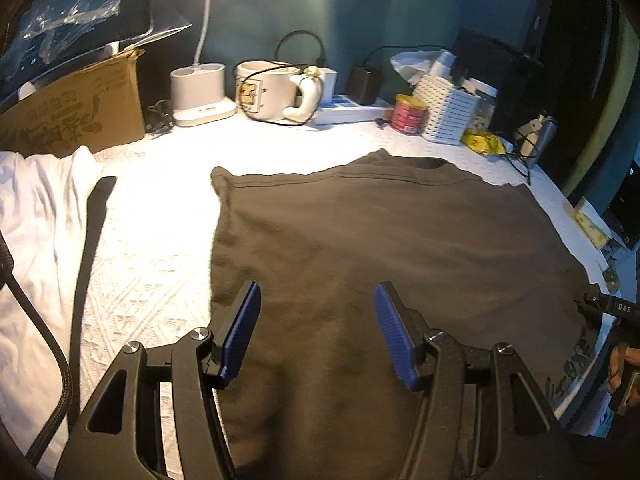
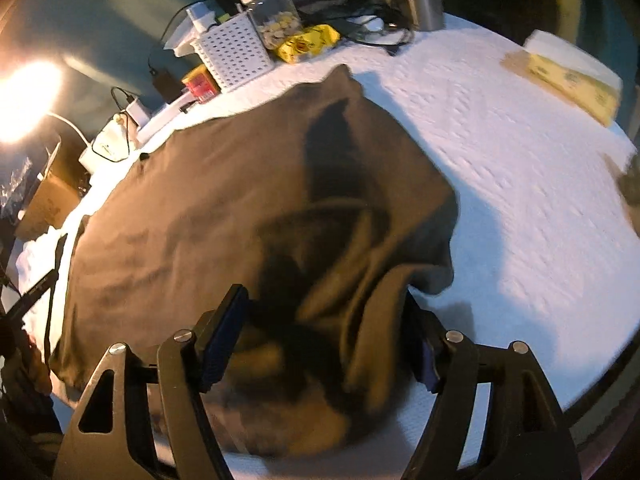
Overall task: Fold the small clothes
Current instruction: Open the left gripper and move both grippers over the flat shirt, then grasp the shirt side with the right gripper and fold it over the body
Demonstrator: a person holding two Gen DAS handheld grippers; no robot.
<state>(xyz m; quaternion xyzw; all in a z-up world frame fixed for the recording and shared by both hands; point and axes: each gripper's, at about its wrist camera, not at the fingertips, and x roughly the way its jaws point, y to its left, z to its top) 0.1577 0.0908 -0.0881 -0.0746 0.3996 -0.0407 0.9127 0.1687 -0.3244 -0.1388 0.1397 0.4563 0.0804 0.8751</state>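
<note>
Brown garment (image 1: 400, 248): lies spread on the white-covered bench (image 1: 160, 208), smooth in the left wrist view.
Left gripper (image 1: 318, 332): angled down over the garment's near part; blue fingers (image 1: 242, 332) stand apart, nothing between the pads.
White cloth (image 1: 40, 220): lies at the bench's left, apart from the garment.
Mug (image 1: 266, 90): at the back, a black cable draped over it.
White basket (image 1: 448, 114): beside a red tin (image 1: 408, 114); contents unclear.
Right wrist view, garment (image 2: 200, 208): rumpled, a fold raised near the gripper.
Right gripper (image 2: 320, 336): tilted down; fingers (image 2: 222, 340) wide, folded cloth between them, no clamping visible.
Clear jar (image 2: 274, 16): white lid, pale pieces inside.
</note>
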